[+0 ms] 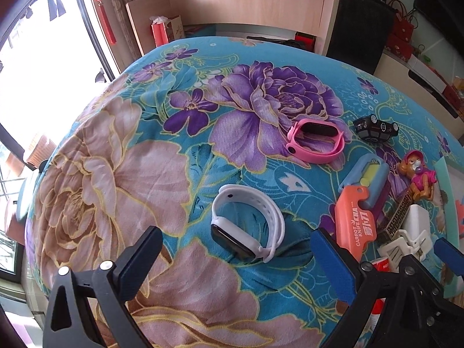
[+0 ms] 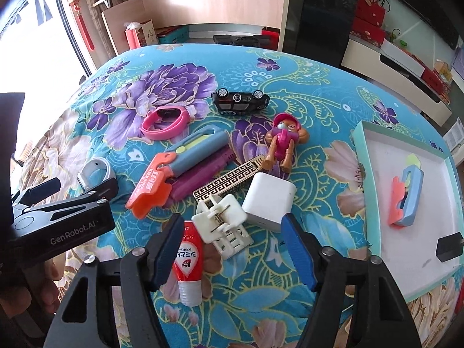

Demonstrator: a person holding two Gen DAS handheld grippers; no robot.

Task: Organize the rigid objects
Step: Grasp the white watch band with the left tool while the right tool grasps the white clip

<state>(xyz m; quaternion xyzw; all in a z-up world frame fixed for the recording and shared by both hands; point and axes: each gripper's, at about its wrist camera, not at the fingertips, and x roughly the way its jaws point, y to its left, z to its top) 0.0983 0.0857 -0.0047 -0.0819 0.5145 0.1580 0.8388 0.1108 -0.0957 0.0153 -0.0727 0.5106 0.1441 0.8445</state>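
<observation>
My left gripper (image 1: 236, 242) is open, its jaws on either side of a white smartwatch (image 1: 246, 223) on the floral cloth. A pink watch (image 1: 316, 140), a black toy car (image 1: 375, 129) and an orange carrot knife (image 1: 355, 217) lie beyond. My right gripper (image 2: 232, 229) is open and empty, with a white clip (image 2: 223, 223) between its fingertips and a white charger cube (image 2: 268, 200) just past it. A red tube (image 2: 187, 264) lies by its left finger. The left gripper shows in the right wrist view (image 2: 72, 185) over the white watch.
A teal-rimmed white tray (image 2: 362, 133) at the right holds a small blue-orange toy knife (image 2: 406, 200) and a black item (image 2: 449, 246). A pup figure (image 2: 282, 142), a patterned comb (image 2: 232, 181) and a blue and purple knife toy (image 2: 200, 153) crowd the middle. Shelves stand behind the table.
</observation>
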